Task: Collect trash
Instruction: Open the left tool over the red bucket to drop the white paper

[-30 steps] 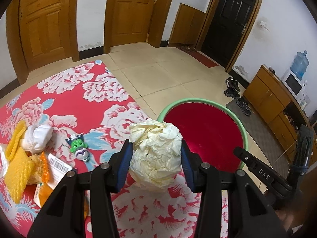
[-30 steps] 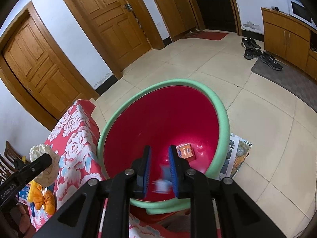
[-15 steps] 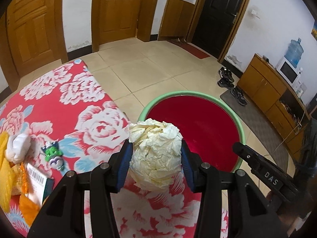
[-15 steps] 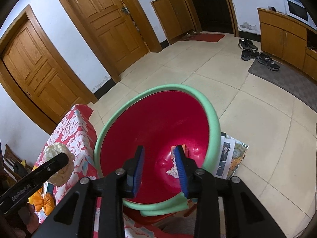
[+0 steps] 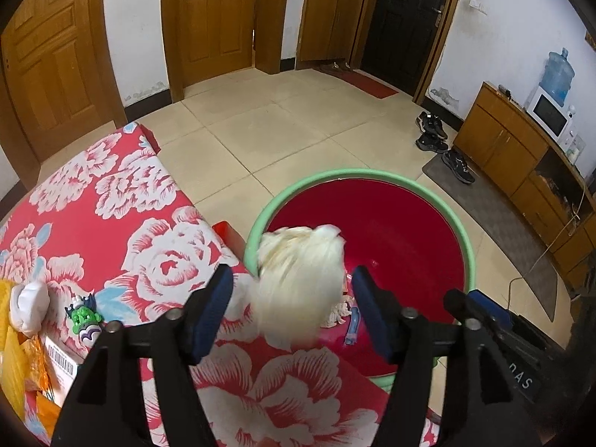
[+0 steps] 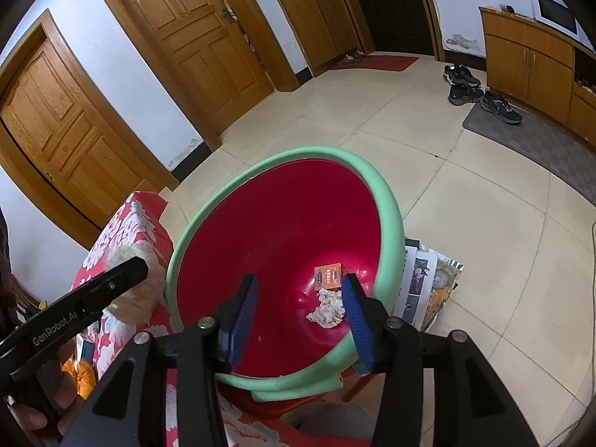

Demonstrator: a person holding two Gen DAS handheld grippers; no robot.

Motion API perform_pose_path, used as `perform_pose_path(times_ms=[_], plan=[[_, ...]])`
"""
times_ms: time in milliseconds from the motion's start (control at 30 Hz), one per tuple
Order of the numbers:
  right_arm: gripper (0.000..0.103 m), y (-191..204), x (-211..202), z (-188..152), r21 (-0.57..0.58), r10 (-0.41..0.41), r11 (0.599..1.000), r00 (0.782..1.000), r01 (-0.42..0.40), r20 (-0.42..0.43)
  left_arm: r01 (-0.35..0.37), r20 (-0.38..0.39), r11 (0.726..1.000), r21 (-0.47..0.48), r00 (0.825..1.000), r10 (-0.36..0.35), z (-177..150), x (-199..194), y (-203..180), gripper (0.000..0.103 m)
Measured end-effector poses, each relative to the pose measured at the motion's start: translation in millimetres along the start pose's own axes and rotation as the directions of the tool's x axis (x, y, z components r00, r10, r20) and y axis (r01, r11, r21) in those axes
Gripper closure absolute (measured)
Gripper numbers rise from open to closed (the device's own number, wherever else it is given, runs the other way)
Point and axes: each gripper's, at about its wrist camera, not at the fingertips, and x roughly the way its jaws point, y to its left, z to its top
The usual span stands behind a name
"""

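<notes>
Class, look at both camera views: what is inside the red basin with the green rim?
Inside the red basin lie a small orange box and a crumpled tissue. The blue gripper pads and falling paper ball cover part of its floor.

The basin [image 6: 387,219] is showing glossy red plastic inside, with a matt, foam-like green rim. Lying at the basin's bottom, a crumpled paper wad [image 6: 327,308] is looking rough and creased beside a smooth printed orange carton [image 6: 327,278]. Left of the basin, the red floral cloth [image 5: 111,201] is looking soft and matt. Beyond the basin, the beige floor tiles [image 5: 283,130] are reflecting a faint sheen, and the doors [image 6: 201,37] are showing varnished, satiny wood. The gripper pads [image 6: 244,320] are appearing as ribbed blue rubber on matt black plastic arms.
</notes>
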Motion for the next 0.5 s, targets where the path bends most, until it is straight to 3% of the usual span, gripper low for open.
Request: perform_pose_path(times_ms=[500], plan=[[0.048, 7.9, -11.1, -3.4, -0.010, 0.021, 1.000, 1.000, -0.021, 0.009, 0.016, 0.015, 0.998, -0.054, 1.000, -0.015, -10.5, -21.1, 14.3, 0.036]])
